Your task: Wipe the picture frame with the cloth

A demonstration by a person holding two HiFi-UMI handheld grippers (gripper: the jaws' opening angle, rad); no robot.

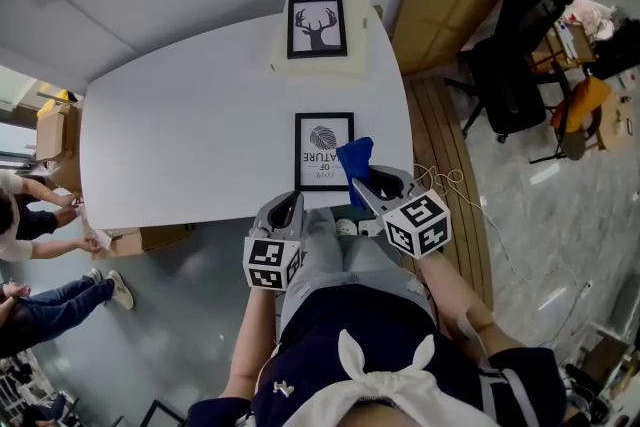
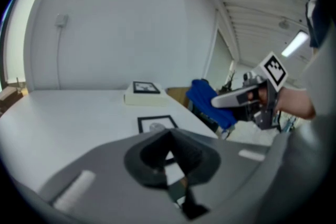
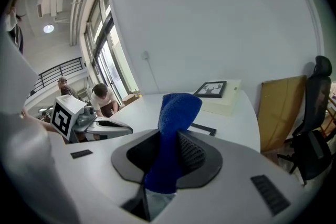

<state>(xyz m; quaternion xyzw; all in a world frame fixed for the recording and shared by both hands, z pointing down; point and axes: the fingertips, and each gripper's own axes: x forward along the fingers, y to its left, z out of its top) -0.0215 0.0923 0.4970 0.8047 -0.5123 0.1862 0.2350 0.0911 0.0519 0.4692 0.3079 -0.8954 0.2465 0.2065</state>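
white tabletop (image 1: 190,125) filled most of the head view, with the picture frame (image 1: 324,151) lying flat near its front edge, just ahead of both grippers. the right gripper (image 1: 364,185) had its jaws pinched on the blue cloth (image 1: 355,157), whose loose end stood over the frame's right side; contact could not be told. the left gripper (image 1: 285,213) was closed on nothing, near the table edge. to wipe well, the cloth probably needed lowering flat onto the glass and dragging in even strokes, with the left gripper pressing the frame's border so it would not slide.
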